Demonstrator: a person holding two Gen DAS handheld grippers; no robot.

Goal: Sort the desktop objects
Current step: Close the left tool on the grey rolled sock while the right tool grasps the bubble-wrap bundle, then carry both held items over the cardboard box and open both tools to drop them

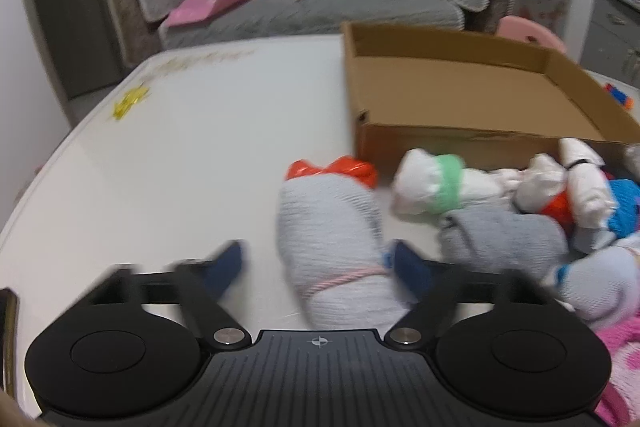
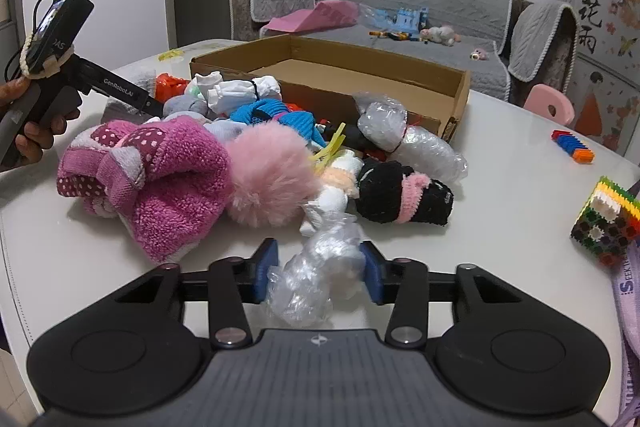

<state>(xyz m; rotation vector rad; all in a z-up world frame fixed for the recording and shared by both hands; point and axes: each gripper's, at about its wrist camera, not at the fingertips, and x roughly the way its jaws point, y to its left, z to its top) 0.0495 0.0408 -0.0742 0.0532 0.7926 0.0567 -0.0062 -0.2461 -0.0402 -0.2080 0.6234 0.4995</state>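
Note:
On the white table [image 1: 160, 167], a grey rolled sock bundle [image 1: 328, 223] with a red bag end and a pink tie lies between the fingers of my left gripper [image 1: 318, 265]. The right pad touches it and the left pad stands apart, so the gripper is open. My right gripper [image 2: 320, 271] is shut on a crumpled clear plastic bundle [image 2: 316, 275]. A pile lies ahead: a magenta fleece hat [image 2: 160, 179], a pink pompom [image 2: 268, 175], a black sock roll [image 2: 400, 197] and white rolls [image 1: 436, 187]. Behind it stands an open cardboard box [image 2: 460, 87].
A hand [image 2: 36, 131] holds the left tool at the left of the right wrist view. Toy bricks [image 2: 572, 147] and a coloured block cube [image 2: 604, 223] lie on the right. A pink chair [image 2: 550, 105] and a grey sofa [image 2: 400, 3] stand beyond the table.

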